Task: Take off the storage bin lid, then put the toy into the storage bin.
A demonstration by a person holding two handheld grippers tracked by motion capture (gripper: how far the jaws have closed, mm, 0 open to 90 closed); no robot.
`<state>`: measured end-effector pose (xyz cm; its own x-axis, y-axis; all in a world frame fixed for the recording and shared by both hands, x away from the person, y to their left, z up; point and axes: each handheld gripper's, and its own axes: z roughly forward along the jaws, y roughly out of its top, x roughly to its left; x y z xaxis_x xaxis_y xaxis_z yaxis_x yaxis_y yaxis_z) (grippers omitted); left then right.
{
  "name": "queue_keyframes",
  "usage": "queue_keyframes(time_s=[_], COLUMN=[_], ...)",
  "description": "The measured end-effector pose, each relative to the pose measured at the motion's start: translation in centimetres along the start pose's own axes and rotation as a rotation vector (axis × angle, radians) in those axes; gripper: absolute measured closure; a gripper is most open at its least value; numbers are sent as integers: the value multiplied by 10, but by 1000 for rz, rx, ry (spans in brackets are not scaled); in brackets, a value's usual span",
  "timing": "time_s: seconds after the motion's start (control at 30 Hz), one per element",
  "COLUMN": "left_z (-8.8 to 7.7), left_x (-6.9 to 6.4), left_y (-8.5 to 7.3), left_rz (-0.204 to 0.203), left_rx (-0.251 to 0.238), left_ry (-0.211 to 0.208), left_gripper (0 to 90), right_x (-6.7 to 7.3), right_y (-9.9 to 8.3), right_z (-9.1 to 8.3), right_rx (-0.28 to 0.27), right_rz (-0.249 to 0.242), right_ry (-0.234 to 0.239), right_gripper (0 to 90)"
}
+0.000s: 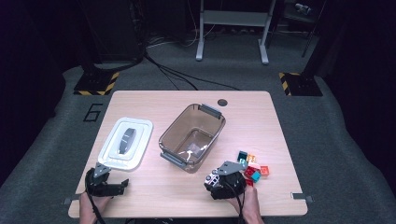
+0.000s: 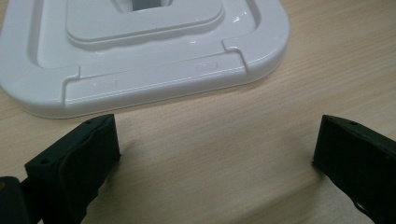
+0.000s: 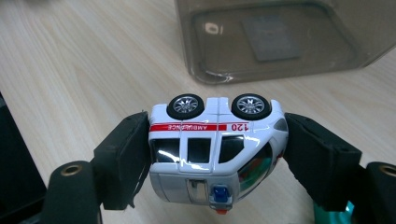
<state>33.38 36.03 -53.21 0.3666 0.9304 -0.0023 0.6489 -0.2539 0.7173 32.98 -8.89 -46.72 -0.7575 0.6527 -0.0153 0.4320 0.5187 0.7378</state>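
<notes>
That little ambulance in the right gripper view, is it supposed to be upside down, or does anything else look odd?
Yes, the toy ambulance is held upside down: its wheels point up and its "AMBULANCE 120" lettering reads inverted. The right claw grips it end to end. Otherwise the lid lies flat beside the open, empty bin, nothing spilled.

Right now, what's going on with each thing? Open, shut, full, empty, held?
Bin: open, lid off, looks empty.
Lid: flat on the table beside the bin, not on it.
Ambulance: upside down, wheels up, held off the table.
Right gripper: shut on the ambulance, fingers pressing both its ends.
Left gripper: open, holding nothing, just short of the lid.
Bricks: loose pile on the table.
</notes>
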Motion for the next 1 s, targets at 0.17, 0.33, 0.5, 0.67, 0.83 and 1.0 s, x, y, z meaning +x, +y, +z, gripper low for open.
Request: queue_keyframes(time_s=[0.17, 0.33, 0.5, 0.67, 0.83, 1.0], left_z=[0, 0, 1, 0, 1, 1], left_x=[0, 0, 0, 0, 0, 0], left_y=[0, 0, 0, 0, 0, 0], left_rz=[-1, 1, -1, 4, -1, -1], left_rx=[-5, -2, -8, -1, -8, -8], left_ry=[2, 2, 4, 2, 4, 4], left_gripper=[1, 2, 2, 2, 2, 2], right_x=[-6, -11, -14, -18, -22, -26], right_y=[8, 13, 20, 29, 38, 48], right_z=[-3, -7, -13, -20, -27, -34], right_rx=[-22, -38, -53, -68, -81, -98], right_rz=[18, 23, 30, 24, 24, 33], right_ry=[-22, -38, -51, -60, -75, -86], right_gripper=[246, 246, 246, 246, 246, 246])
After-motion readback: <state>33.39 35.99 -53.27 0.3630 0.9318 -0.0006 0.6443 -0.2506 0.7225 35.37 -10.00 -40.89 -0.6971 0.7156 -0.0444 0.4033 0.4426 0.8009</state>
